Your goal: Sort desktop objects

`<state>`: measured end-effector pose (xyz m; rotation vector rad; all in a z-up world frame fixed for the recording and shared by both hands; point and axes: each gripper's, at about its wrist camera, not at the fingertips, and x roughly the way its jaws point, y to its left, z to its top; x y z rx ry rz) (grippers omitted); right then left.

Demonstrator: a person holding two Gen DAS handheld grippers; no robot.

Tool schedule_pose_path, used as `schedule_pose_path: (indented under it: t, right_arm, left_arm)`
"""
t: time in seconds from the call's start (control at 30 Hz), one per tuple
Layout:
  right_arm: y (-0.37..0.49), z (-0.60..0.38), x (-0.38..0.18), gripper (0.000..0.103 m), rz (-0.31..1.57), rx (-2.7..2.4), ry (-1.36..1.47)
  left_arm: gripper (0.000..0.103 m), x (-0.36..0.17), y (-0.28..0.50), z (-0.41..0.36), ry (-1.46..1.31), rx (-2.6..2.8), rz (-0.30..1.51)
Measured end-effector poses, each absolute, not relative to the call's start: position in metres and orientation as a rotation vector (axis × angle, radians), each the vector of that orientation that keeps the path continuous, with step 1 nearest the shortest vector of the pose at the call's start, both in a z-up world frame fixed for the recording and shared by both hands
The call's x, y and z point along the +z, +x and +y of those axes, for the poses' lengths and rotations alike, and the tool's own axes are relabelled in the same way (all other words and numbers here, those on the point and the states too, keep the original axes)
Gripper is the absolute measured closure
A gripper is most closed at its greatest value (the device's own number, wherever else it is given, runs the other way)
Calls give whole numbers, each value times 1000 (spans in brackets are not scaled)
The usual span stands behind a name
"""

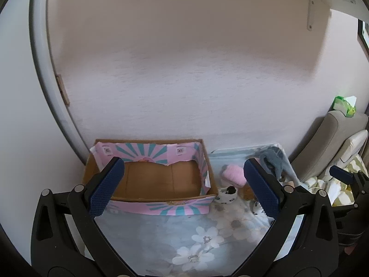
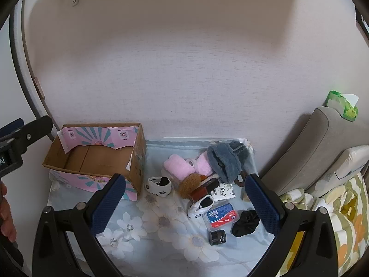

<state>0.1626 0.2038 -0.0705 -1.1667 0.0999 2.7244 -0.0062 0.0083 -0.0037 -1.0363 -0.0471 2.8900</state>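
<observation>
The left gripper [image 1: 184,191] is held fully spread with nothing between its pads, above the flowered cloth [image 1: 161,235] in front of the cardboard box [image 1: 161,199]. The right gripper [image 2: 185,202] is likewise spread wide and empty. The box [image 2: 136,175], open and bare inside, is set at the left against the wall. The loose items are grouped right of it: 2 pink fluffy socks [image 2: 177,168], a grey-blue fuzzy piece [image 2: 224,161], a brown brush [image 2: 190,184], a blue-and-red case [image 2: 220,215], a black scrunchie [image 2: 245,222] and a small black jar [image 2: 217,237].
</observation>
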Motion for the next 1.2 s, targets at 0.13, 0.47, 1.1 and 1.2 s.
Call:
schedule_pose_path:
  t: [0.13, 0.47, 1.1, 1.2]
  right_arm:
    - [164, 203, -68, 0, 120, 2734, -1170]
    - [167, 205, -61, 0, 120, 2741, -1126]
    - [172, 202, -58, 0, 142, 2777, -1111]
    - [172, 200, -58, 0, 124, 2775, -1114]
  left_arm:
    - [0, -6, -2, 0, -1028, 2882, -67]
    - [0, 0, 0, 16, -970, 2862, -22]
    - [0, -2, 1, 31, -998, 2840, -24]
    - [0, -3, 2, 31, -1002, 2848, -19]
